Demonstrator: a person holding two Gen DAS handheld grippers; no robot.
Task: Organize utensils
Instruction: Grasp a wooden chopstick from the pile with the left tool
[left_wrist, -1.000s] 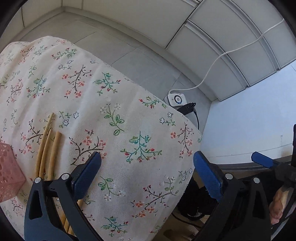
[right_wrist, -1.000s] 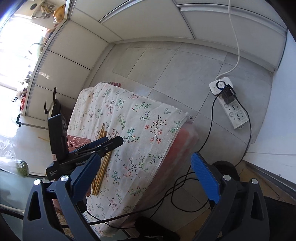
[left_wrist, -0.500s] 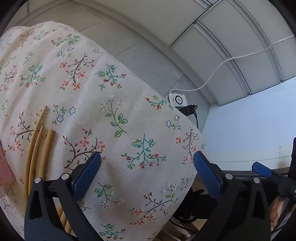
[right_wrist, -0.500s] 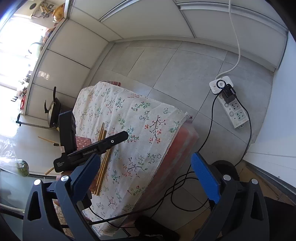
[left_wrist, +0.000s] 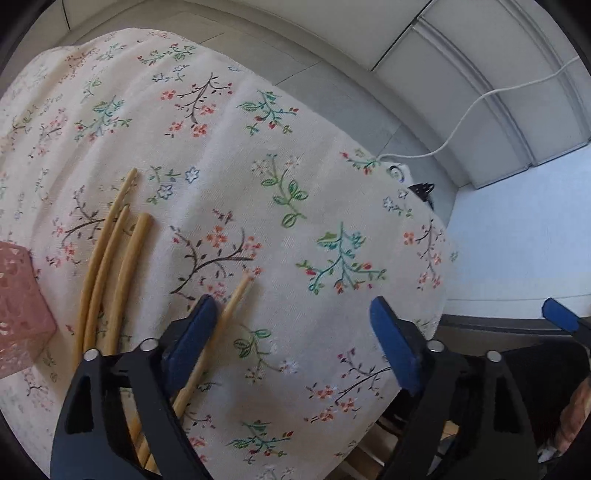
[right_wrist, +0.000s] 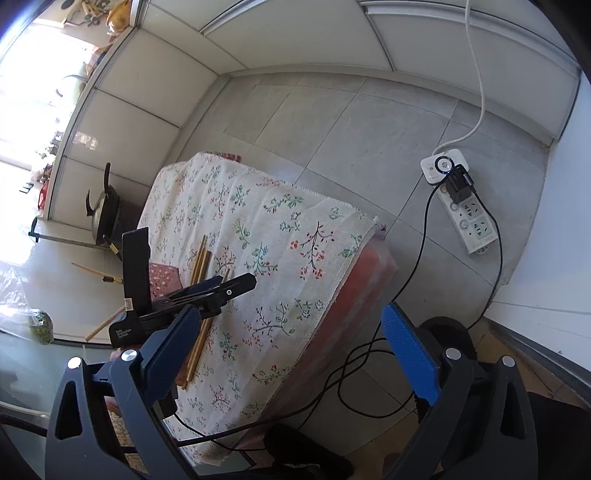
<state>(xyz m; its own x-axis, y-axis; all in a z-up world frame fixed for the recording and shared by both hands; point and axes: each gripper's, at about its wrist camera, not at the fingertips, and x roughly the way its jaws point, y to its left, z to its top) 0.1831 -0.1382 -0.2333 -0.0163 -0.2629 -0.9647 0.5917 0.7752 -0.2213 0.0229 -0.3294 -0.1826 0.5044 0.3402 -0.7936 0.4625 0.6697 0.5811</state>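
Lower over the cloth (left_wrist: 280, 155) now, left gripper (left_wrist: 291, 325) has been narrowing, one chopstick (left_wrist: 229, 314) between unclenched jaws at lower left, lined up for pickup; right gripper (right_wrist: 291, 343) waits, released.

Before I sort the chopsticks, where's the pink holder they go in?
In the left wrist view the pink basket sits at the far left edge on the floral tablecloth, just left of the loose chopsticks.
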